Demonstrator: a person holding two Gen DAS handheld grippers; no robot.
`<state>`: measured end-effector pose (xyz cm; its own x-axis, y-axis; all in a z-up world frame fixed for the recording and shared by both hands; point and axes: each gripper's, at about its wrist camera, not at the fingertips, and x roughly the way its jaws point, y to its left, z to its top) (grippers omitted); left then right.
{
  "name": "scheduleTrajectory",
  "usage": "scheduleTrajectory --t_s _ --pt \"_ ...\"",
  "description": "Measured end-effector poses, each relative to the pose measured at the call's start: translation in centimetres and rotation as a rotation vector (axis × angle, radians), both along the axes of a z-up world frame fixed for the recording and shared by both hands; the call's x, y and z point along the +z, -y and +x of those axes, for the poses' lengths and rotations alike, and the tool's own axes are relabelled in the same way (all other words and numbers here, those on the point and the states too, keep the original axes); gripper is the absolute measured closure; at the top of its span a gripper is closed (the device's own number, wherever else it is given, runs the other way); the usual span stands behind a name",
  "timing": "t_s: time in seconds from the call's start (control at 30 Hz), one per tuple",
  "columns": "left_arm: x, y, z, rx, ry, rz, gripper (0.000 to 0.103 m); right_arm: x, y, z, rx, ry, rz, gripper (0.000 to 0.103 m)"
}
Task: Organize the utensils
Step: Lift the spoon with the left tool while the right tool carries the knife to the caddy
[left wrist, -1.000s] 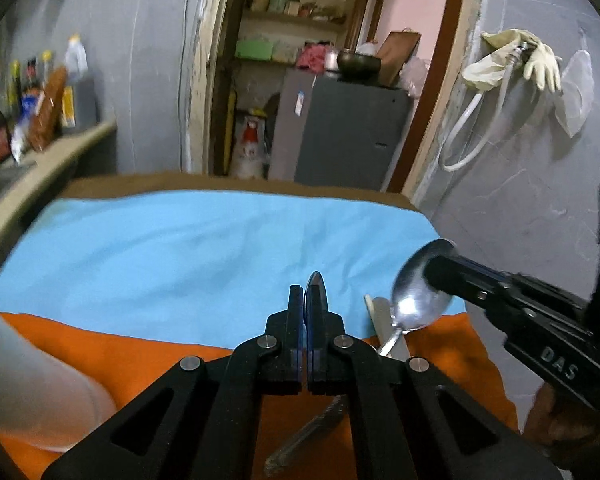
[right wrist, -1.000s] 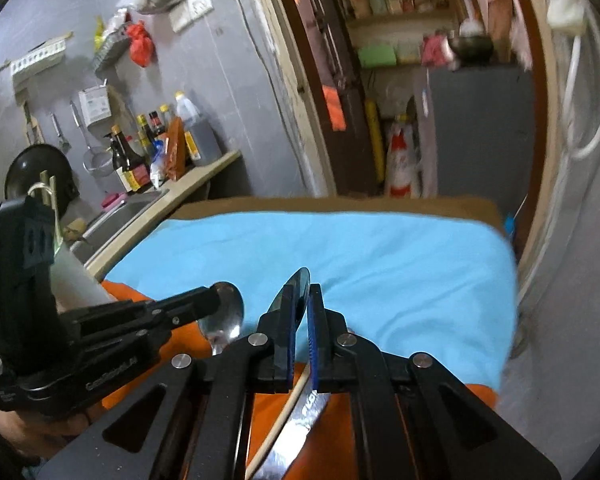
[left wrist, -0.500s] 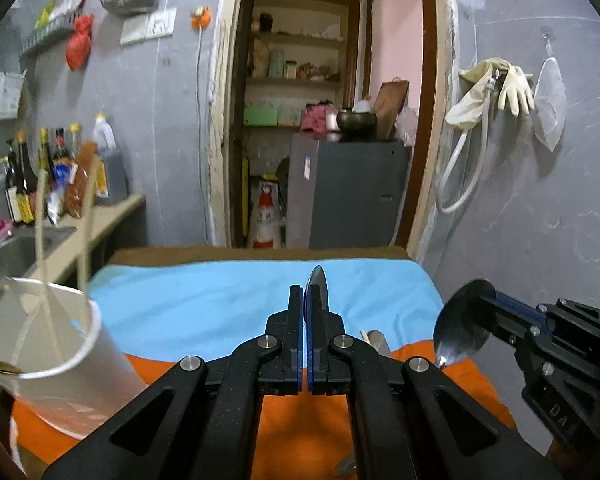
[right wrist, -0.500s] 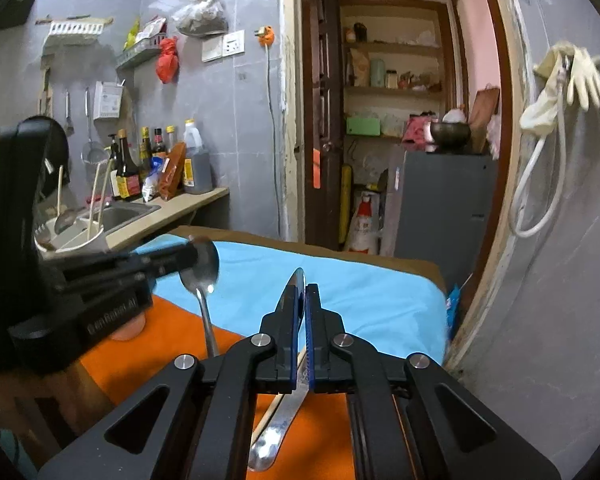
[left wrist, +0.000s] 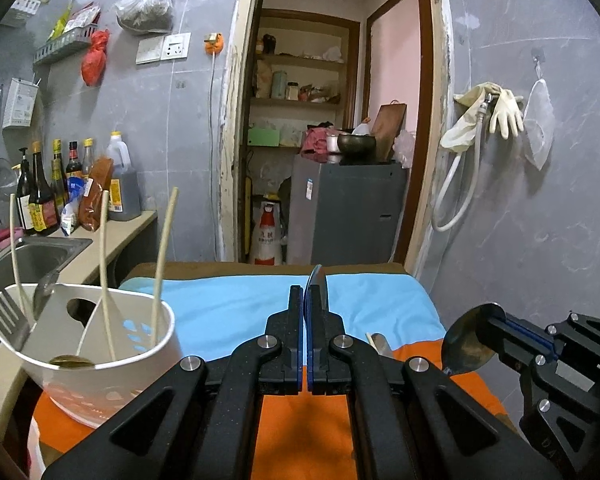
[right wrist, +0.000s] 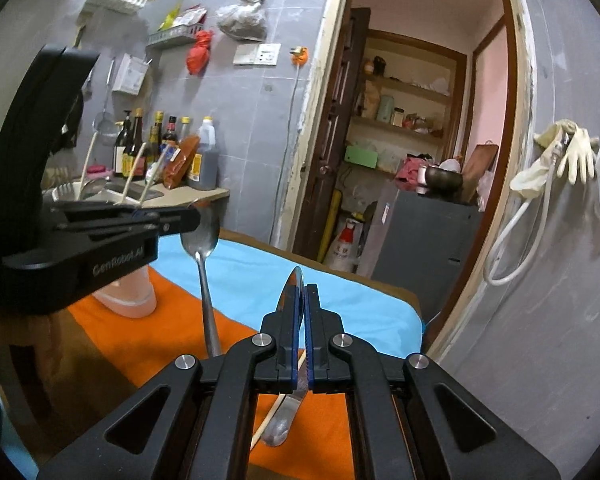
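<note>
- While the left tool [left wrist: 306, 296] is shut tight in the middle of the left view, it pinches the bowl of a shiny silver metal spoon [left wrist: 316, 280], seen edge-on between its fingers.
- From the right view, this same spoon hangs at the left of the frame. Its bowl is in the tool's tip and its thin handle points down over the tabletop.
- Right tool [right wrist: 302, 292] is shut too, in the lower middle of the right view. It grips the bowl of a second silver metal spoon [right wrist: 294, 280], also seen edge-on.
- That second spoon's round bowl shows at the lower right of the left view, up off the cloth.
- A white round plastic holder with holes [left wrist: 112, 388] stands at the lower left of the left view, on an orange cloth [right wrist: 180, 320].
- Three pale long chopsticks [left wrist: 160, 264] and a silver metal fork [left wrist: 6, 316] stand in the holder.
- A light blue cloth [right wrist: 260, 272] covers the far part of the tabletop, behind the orange one.
- A silver metal table knife [right wrist: 286, 416] and one pale chopstick [right wrist: 266, 420] lie side by side on the orange cloth, partly hidden behind the right tool.
</note>
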<state>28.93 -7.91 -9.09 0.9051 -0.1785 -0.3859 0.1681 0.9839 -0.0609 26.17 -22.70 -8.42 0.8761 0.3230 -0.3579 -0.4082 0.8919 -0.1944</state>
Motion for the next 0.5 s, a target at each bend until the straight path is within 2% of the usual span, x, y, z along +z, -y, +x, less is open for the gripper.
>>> scheduleTrajectory --t_s 0.2,0.5 --pt "0.5 -0.8 -0.6 -0.023 0.000 -0.004 0.103 -0.1 0.6 -0.9 0.009 -0.059 0.073 0.103" --pt "1.0 -1.9 -1.2 -0.057 -0.006 -0.009 0.103 -0.7 0.1 -1.9 0.015 -0.118 0.101 0.102"
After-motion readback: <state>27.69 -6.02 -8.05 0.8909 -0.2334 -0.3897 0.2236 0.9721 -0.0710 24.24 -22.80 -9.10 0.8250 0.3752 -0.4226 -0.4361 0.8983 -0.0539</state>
